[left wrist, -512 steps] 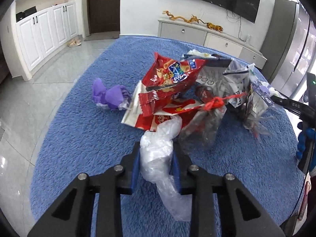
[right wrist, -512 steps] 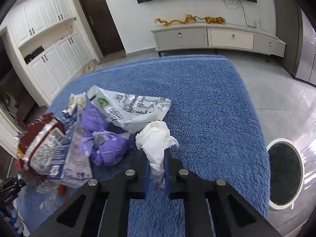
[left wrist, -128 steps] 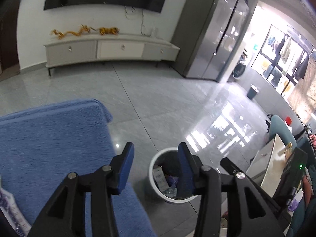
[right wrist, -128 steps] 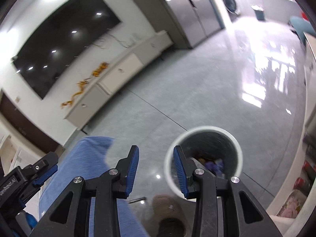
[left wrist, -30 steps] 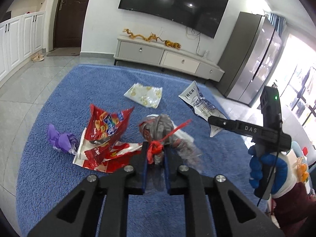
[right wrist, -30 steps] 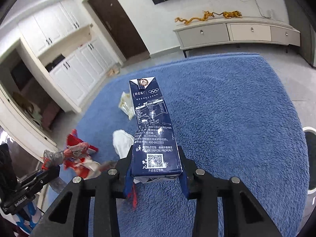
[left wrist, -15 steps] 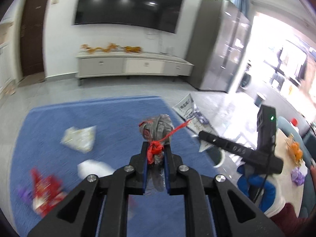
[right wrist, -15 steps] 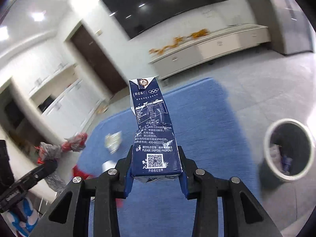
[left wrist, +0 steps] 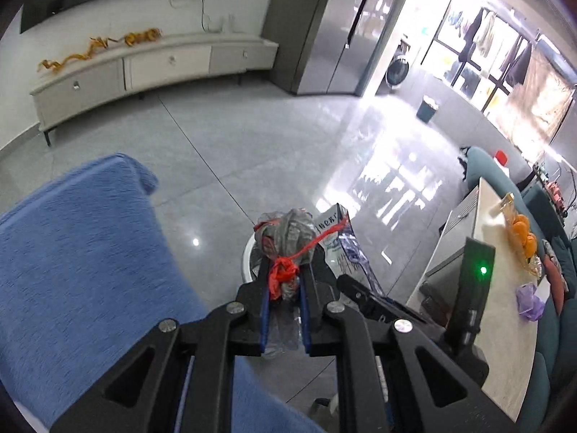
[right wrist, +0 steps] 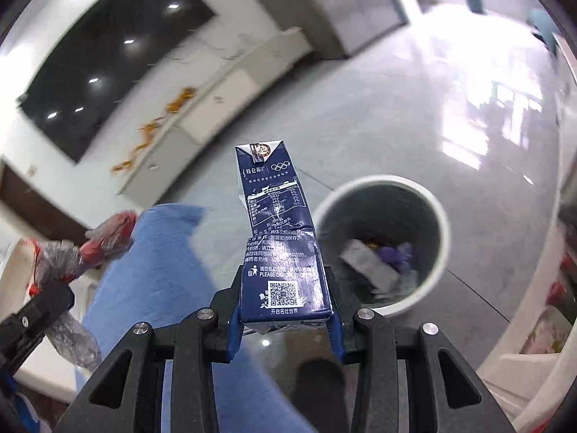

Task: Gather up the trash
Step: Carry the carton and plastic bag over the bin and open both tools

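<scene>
My left gripper [left wrist: 283,288] is shut on a crumpled clear plastic bag [left wrist: 288,232] tied with a red string; the same bag [right wrist: 68,252] shows at the left of the right wrist view. My right gripper [right wrist: 285,310] is shut on a dark blue milk carton [right wrist: 277,238], standing upright between the pads. The carton [left wrist: 339,245] also shows just right of the bag in the left wrist view. A white trash bin [right wrist: 438,270] with several scraps inside sits on the floor right of the carton. In the left wrist view only a sliver of the bin's rim [left wrist: 246,259] shows behind the bag.
The blue rug [left wrist: 79,263] ends left of the bin; its corner [right wrist: 169,223] lies behind the carton. Glossy grey floor [left wrist: 270,137] stretches to a white TV cabinet [left wrist: 144,65]. A white table [left wrist: 505,288] with oranges stands at the right.
Both grippers have swung right, off the rug with its scattered wrappers, and now hang near the bin. The bag and the carton stayed gripped throughout.
</scene>
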Demonstrator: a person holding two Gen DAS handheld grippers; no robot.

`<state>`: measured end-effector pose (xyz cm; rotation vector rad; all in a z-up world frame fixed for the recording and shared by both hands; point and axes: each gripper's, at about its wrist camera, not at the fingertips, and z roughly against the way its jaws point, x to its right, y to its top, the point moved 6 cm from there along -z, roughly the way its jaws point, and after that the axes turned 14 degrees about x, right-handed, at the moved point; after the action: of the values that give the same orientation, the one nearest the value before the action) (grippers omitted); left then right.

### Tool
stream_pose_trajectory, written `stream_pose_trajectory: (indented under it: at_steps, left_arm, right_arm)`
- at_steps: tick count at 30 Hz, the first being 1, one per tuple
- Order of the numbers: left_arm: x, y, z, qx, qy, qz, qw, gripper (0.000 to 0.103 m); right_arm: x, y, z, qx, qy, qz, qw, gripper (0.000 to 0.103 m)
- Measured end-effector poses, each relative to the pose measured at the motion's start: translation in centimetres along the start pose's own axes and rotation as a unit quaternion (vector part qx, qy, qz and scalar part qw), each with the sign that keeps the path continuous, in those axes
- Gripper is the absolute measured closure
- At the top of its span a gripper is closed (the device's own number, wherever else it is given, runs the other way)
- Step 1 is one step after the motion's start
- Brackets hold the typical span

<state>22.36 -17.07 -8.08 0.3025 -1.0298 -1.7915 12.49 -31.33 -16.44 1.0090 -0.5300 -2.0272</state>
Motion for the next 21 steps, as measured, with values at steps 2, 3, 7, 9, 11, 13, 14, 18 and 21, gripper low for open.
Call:
stream_pose_trajectory:
  at_steps: [2, 3, 7, 9, 11, 13, 14, 18, 21]
  left_arm:
    - [0.6, 0.1, -3.7, -0.022, 0.003, -0.004, 0.9997, 0.090]
    - [0.9, 0.0, -5.3, -0.033, 0.003, -0.003, 0.9995, 0.090]
    - [1.7, -0.1, -10.8, -0.064, -0.002, 0.008, 0.9979, 0.089]
    - [1.9, -0.5, -12.7, -0.076, -0.011, 0.019, 0.9969, 0.089]
    - [2.0, -0.8, -14.1, -0.083, -0.020, 0.031, 0.9959, 0.088]
    - [2.1, -0.8, -15.3, -0.084, -0.026, 0.038, 0.9954, 0.085]
    - [2.2, -0.7, -15.6, -0.083, -0.027, 0.041, 0.9954, 0.082]
    - [2.4, -0.3, -15.8, -0.067, -0.025, 0.048, 0.9963, 0.054]
    - [2.5, -0.1, -15.4, -0.063, -0.026, 0.051, 0.9964, 0.054]
  right_arm:
    - [2.1, 0.1, -1.6, -0.013, -0.022, -0.020, 0.999, 0.068]
    - [3.1, 0.2, -2.4, -0.020, -0.032, -0.027, 0.999, 0.068]
    - [5.5, 0.6, -5.3, -0.039, -0.058, -0.054, 0.996, 0.067]
    - [6.3, 0.8, -6.8, -0.049, -0.064, -0.061, 0.995, 0.067]
    - [6.9, 0.9, -8.0, -0.054, -0.070, -0.067, 0.994, 0.066]
    - [7.1, 0.9, -8.5, -0.055, -0.074, -0.072, 0.993, 0.058]
    - [7.3, 1.1, -8.7, -0.054, -0.079, -0.072, 0.993, 0.055]
    - [7.6, 1.5, -8.7, -0.042, -0.091, -0.067, 0.993, 0.054]
    - [7.4, 2.2, -8.4, -0.027, -0.096, -0.068, 0.993, 0.054]
